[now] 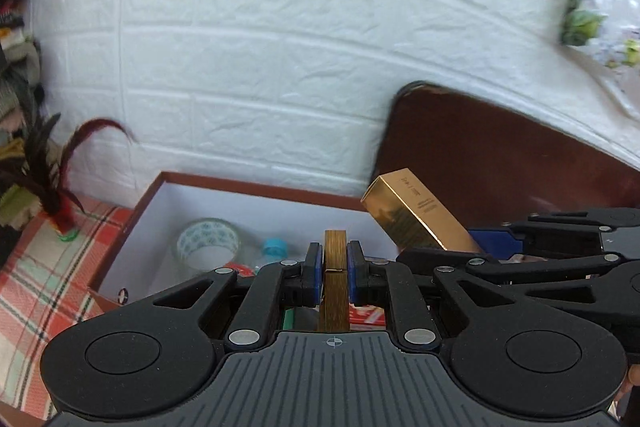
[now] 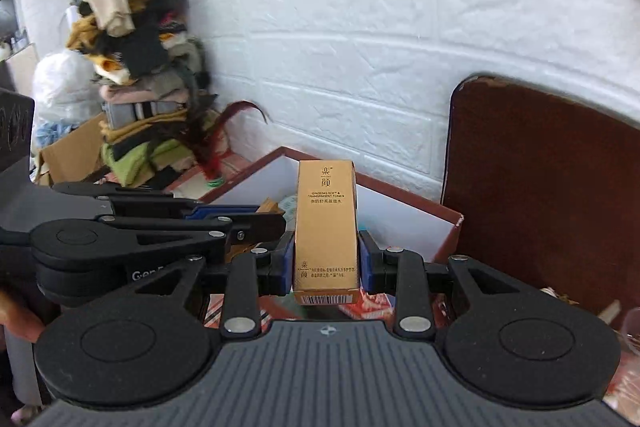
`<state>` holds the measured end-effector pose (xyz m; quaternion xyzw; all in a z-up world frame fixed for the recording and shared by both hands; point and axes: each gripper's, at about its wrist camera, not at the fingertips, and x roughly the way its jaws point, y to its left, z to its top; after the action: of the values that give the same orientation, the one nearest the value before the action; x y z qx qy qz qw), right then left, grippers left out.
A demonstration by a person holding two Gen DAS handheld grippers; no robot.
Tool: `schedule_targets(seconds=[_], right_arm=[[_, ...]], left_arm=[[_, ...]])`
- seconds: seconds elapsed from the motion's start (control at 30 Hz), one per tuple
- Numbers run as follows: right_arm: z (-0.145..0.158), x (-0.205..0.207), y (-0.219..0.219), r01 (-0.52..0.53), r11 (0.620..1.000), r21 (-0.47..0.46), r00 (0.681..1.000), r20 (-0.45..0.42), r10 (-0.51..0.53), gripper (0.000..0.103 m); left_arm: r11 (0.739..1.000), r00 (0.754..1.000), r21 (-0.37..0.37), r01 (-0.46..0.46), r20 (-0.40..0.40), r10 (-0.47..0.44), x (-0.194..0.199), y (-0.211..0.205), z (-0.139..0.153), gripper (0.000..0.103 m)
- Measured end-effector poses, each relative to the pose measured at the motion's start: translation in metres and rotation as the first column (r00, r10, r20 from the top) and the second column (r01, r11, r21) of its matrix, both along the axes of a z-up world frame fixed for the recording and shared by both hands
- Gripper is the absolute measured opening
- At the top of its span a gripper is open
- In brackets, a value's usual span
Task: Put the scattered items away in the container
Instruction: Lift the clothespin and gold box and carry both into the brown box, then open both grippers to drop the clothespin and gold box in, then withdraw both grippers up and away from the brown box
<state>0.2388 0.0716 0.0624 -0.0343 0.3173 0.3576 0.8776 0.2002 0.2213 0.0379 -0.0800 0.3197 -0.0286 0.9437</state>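
The container (image 1: 256, 199), a brown-rimmed box with white inner walls, is sitting open near the back edge of the worktop (image 1: 36, 275), which is wearing a red-and-green plaid cloth; the white brick wall (image 1: 280, 47) is rising close behind it. A dark brown board (image 1: 500, 163) is leaning against the wall just beside the box's right side, closing off that flank, while above the open top there is free room.

The left gripper (image 1: 335, 267) is pinching a slim golden-brown piece (image 1: 335, 251) edge-on between its blue-padded fingers (image 1: 314, 269); the piece's long axis is running straight forward along the fingers, toward the box's back wall. It is probably a thin box or card seen on edge, though the view is too narrow to be sure.

The right gripper (image 2: 326, 263) is clamping a gold toner carton (image 2: 326, 227) by its lower half, over the box's front rim. The carton is shiny gold with dark print and a barcode on its near end. In the left wrist view, the carton (image 1: 416, 215) is tilting, its top leaning up and leftward above the box's right part.

Inside the box, a roll of clear tape (image 1: 208, 241) and a blue-capped bottle (image 1: 274, 251) are lying by the back wall. A dark red feather shuttlecock (image 1: 60, 187) is standing on the cloth, left of the box.
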Motion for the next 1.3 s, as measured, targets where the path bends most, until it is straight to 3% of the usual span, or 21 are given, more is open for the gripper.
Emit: schedule_targets(seconds=[0.07,0.1,0.13,0.17,0.27,0.3,0.33,0.53,0.67,0.83,1.0,1.3], right_arm=[[-0.011,0.012,0.008,0.003,1.000,-0.002,1.000,-0.021,-0.003,0.035],[-0.017,0.017,0.011,0.002,1.000,-0.004,1.000,-0.025,-0.002,0.036],[-0.022,0.021,0.014,0.001,1.000,-0.007,1.000,-0.029,-0.002,0.037],[-0.027,0.025,0.016,0.003,1.000,-0.013,1.000,-0.021,-0.003,0.038],[-0.038,0.032,0.018,0.040,0.997,-0.062,0.999,0.019,-0.039,0.060],[-0.040,0.033,0.015,0.042,0.997,-0.058,0.999,0.024,-0.040,0.069],[-0.041,0.033,0.012,0.036,0.998,-0.049,0.999,0.015,-0.036,0.071],[-0.042,0.026,0.009,0.004,0.999,-0.034,1.000,-0.011,-0.005,0.071],[-0.036,0.011,0.011,-0.009,0.999,-0.051,1.000,-0.006,0.009,0.079],[-0.022,-0.009,-0.002,-0.013,0.999,-0.047,1.000,0.003,0.013,0.101],[-0.010,-0.033,-0.016,-0.007,0.998,-0.056,1.000,0.006,0.007,0.103],[-0.009,-0.068,-0.028,0.002,0.992,-0.124,1.000,0.017,0.000,0.103]], left_arm=[[1.000,1.000,-0.003,-0.010,-0.021,0.009,0.012,0.007,-0.011,0.009],[1.000,1.000,0.000,-0.013,-0.028,0.013,0.015,0.010,-0.015,0.012],[1.000,0.999,0.009,-0.023,-0.039,0.024,0.018,0.012,-0.020,0.022],[0.999,0.998,0.018,-0.034,-0.050,0.035,0.021,0.015,-0.024,0.036],[0.991,0.988,0.041,-0.129,-0.081,0.132,0.025,0.028,-0.036,0.093],[0.985,0.982,0.048,-0.165,-0.088,0.169,0.025,0.033,-0.040,0.094],[0.985,0.983,0.045,-0.169,-0.068,0.172,0.023,0.037,-0.041,0.093],[0.986,0.986,0.073,-0.149,-0.067,0.154,0.015,0.035,-0.037,0.090],[0.984,0.988,0.115,-0.140,-0.056,0.147,0.005,0.028,-0.026,0.091],[0.970,0.988,0.198,-0.145,-0.020,0.152,-0.019,0.017,-0.008,0.103],[0.937,0.988,0.315,-0.151,0.006,0.157,-0.046,0.002,0.005,0.103],[0.941,0.987,0.300,-0.156,0.004,0.162,-0.077,-0.016,0.014,0.103]])
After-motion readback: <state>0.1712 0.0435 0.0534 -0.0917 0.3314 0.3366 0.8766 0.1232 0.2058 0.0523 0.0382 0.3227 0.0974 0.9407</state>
